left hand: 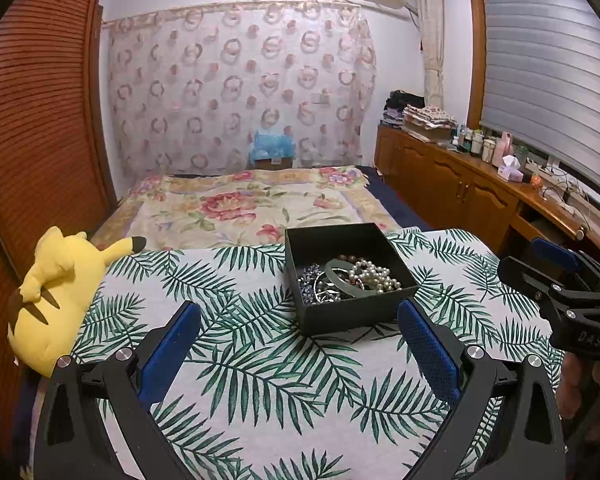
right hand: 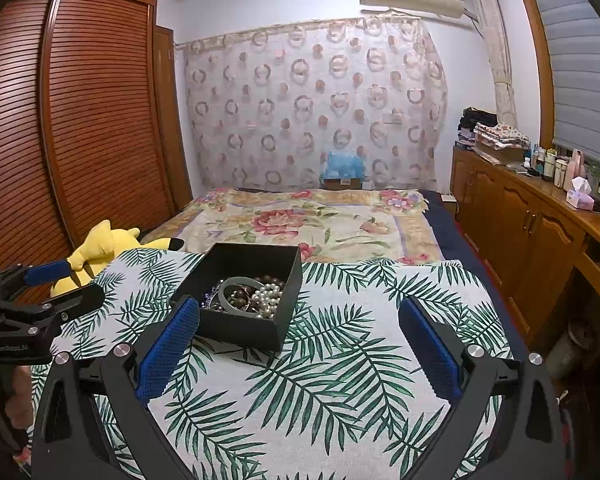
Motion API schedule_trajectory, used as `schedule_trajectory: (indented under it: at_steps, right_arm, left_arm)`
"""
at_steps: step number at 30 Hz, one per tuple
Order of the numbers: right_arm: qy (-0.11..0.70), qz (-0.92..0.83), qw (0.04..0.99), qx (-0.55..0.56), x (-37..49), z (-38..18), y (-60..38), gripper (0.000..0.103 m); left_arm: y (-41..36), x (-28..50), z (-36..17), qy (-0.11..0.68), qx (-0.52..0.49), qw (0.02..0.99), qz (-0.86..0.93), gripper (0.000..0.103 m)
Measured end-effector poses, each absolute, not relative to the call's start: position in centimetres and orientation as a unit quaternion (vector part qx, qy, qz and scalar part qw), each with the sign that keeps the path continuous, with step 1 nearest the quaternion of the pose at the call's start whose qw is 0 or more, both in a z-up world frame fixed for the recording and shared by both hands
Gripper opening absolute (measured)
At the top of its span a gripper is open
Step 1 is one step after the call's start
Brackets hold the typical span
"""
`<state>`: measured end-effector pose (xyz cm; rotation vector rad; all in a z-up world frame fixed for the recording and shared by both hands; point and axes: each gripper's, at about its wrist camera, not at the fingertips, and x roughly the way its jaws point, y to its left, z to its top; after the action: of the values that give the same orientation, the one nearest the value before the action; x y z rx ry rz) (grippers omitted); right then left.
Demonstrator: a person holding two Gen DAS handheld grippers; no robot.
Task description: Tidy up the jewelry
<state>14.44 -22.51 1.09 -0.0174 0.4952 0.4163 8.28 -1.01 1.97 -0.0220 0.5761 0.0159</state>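
Note:
An open black box sits on a palm-leaf cloth. It holds a pearl necklace, a grey-green bangle and a tangle of silver and blue pieces. My left gripper is open and empty, just in front of the box. In the right wrist view the box lies ahead and left, with the pearls and bangle inside. My right gripper is open and empty, to the right of the box.
A yellow plush toy lies at the cloth's left edge. A floral bedspread stretches behind the box. A wooden cabinet with bottles and a tissue box runs along the right wall. A slatted wardrobe stands on the left.

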Motion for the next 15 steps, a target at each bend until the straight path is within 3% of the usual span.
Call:
schedule_trajectory:
  at_steps: [15]
  right_arm:
    - [0.238,0.202,0.95,-0.005,14.2,1.2,-22.98,0.101]
  left_arm:
    - [-1.07,8.19,1.97,0.283,-0.011,0.959,0.007,0.095]
